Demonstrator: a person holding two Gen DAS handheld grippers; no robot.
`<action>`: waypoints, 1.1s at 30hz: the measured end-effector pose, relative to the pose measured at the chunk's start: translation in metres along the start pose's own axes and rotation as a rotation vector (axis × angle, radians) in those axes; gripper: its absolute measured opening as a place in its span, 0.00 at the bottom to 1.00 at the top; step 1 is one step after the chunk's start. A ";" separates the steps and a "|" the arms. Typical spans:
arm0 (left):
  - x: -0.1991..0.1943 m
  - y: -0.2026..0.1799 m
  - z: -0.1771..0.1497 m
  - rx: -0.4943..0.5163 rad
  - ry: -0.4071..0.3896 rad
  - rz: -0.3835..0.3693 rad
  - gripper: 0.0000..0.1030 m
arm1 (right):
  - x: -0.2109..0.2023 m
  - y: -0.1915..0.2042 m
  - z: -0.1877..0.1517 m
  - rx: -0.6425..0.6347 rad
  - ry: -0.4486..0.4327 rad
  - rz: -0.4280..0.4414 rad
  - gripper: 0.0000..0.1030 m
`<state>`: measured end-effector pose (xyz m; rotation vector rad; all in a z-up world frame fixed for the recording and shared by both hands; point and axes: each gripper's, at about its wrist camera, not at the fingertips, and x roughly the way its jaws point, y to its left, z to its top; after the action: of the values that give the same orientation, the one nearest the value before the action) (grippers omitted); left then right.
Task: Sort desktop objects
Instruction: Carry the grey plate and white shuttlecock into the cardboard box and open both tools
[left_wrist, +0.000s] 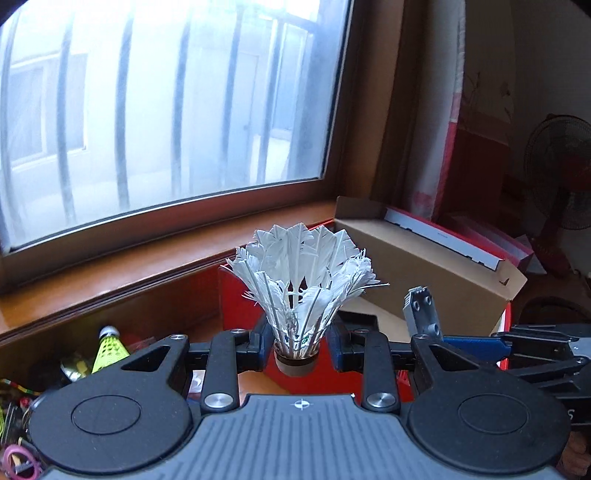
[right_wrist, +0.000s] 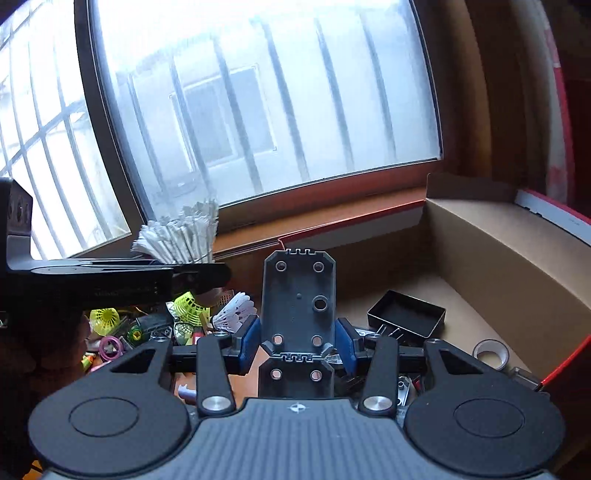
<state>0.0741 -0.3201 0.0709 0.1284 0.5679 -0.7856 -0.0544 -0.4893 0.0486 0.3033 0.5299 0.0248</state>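
White shuttlecock (left_wrist: 299, 291) clamped in left gripper (left_wrist: 297, 350), right gripper (right_wrist: 297, 339) grasping grey hinged plate (right_wrist: 298, 295), seemingly plastic

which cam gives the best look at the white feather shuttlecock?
Left wrist: the white feather shuttlecock stands dead centre, cork base clamped in the left gripper, feathers sharp. Right wrist shows only its feather tips, side-on and washed out against the window.

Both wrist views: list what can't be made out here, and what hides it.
- Desk clutter, left wrist view: mostly hidden behind the left gripper body.
- White shuttlecock cork: sides covered by the pads.
- Grey hinged part, right wrist view: lower end hidden behind the right gripper.
- Cardboard box: cut off by the right edge.
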 end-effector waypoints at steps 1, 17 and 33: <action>0.006 -0.006 0.005 0.009 0.004 -0.005 0.31 | -0.003 -0.006 0.001 0.024 -0.006 0.017 0.45; 0.103 -0.053 0.021 0.089 0.116 0.018 0.40 | 0.025 -0.078 0.012 0.139 0.026 -0.159 0.46; 0.111 -0.027 0.002 0.049 0.093 0.074 0.58 | 0.109 -0.062 -0.012 0.105 0.239 -0.071 0.54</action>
<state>0.1188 -0.4093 0.0163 0.2305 0.6289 -0.7240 0.0301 -0.5345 -0.0326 0.3869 0.7801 -0.0365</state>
